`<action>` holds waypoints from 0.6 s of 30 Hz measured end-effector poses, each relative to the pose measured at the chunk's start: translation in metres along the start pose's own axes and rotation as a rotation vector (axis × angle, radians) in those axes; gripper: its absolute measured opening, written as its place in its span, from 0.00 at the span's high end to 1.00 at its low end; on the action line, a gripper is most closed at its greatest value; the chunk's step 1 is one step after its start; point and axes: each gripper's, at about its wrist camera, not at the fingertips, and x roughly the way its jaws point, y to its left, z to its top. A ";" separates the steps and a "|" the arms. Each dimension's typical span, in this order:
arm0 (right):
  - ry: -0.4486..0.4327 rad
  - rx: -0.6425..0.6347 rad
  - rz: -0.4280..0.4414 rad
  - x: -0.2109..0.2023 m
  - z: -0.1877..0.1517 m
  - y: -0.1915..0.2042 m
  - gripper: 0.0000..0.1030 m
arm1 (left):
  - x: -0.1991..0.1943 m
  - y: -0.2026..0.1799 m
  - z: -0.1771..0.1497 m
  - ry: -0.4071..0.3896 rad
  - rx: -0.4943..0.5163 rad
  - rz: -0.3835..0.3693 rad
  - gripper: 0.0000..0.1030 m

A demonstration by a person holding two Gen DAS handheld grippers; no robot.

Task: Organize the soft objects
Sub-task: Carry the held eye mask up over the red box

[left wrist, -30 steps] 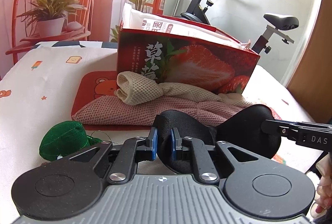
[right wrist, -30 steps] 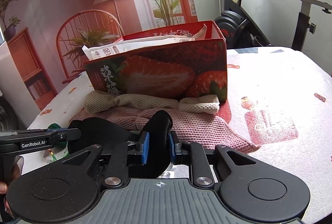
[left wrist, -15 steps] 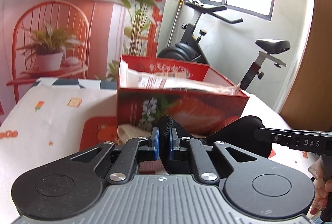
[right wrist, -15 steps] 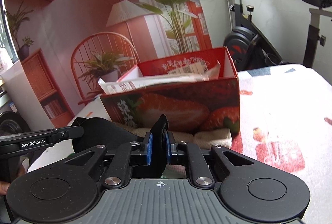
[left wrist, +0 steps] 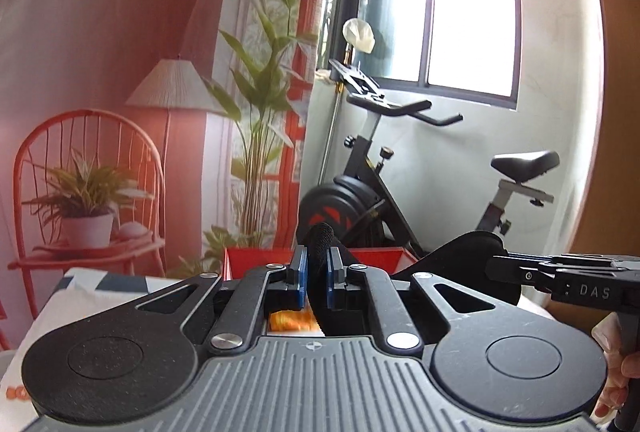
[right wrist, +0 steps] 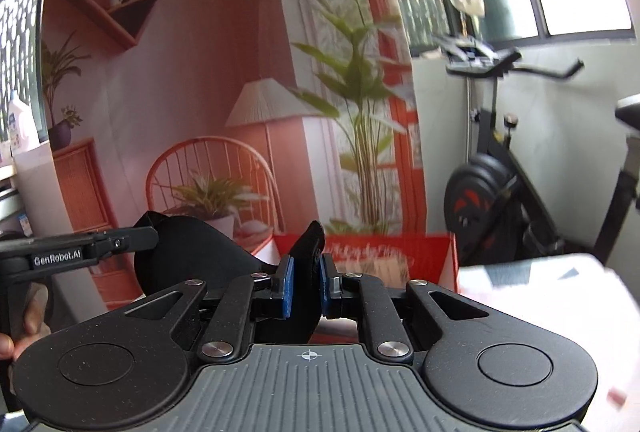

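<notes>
My left gripper is shut on one end of a black sleep mask. My right gripper is shut on its other end. The mask hangs between the two grippers, held high in the air. Each gripper shows from the side in the other's view: the right one, the left one. Below and behind the mask is the red strawberry box, seen only by its top rim; it also shows in the left wrist view. The towels and green plush are out of sight.
An exercise bike stands behind the table by the window. A printed backdrop with a red chair and tall plant fills the back. The patterned tablecloth shows at right and also low left in the left wrist view.
Both grippers have lifted the black mask well above the table, and the views have tilted up. The towels and green plush have dropped out of view; only the box rim remains.
</notes>
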 end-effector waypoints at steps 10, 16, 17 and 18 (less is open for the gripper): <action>0.028 -0.067 -0.064 0.099 0.027 -0.021 0.88 | 0.093 -0.012 0.017 0.035 0.052 0.057 0.90; 0.184 0.002 -0.104 0.163 0.001 -0.045 0.89 | 0.161 -0.005 -0.003 0.242 0.053 0.025 0.90; 0.217 0.033 -0.111 0.170 -0.005 -0.050 0.89 | 0.170 -0.002 -0.007 0.280 0.047 0.018 0.90; 0.249 0.062 -0.117 0.178 -0.011 -0.054 0.89 | 0.178 0.001 -0.011 0.316 0.041 0.014 0.90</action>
